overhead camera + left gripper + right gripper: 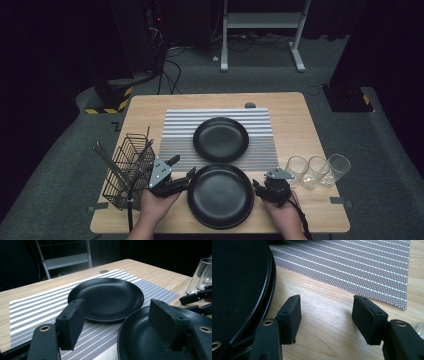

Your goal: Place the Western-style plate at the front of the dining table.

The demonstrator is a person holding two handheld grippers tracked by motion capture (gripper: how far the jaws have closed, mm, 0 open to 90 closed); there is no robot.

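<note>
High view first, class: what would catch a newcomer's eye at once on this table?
Two round matte black plates stand out: the far black plate lies on a grey-and-white striped placemat, and the near black plate sits by the table's front edge. An open left claw and an open right claw flank the near plate. A black wire basket stands at the left, and three clear drinking glasses at the right.

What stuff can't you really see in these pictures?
- Near plate: right gripper view cuts it off at the left edge.
- Glasses: left gripper view cuts one at the right edge.
- Wire basket: contents too small and dark in the high view.
- Room beyond the table: too dark.
</note>
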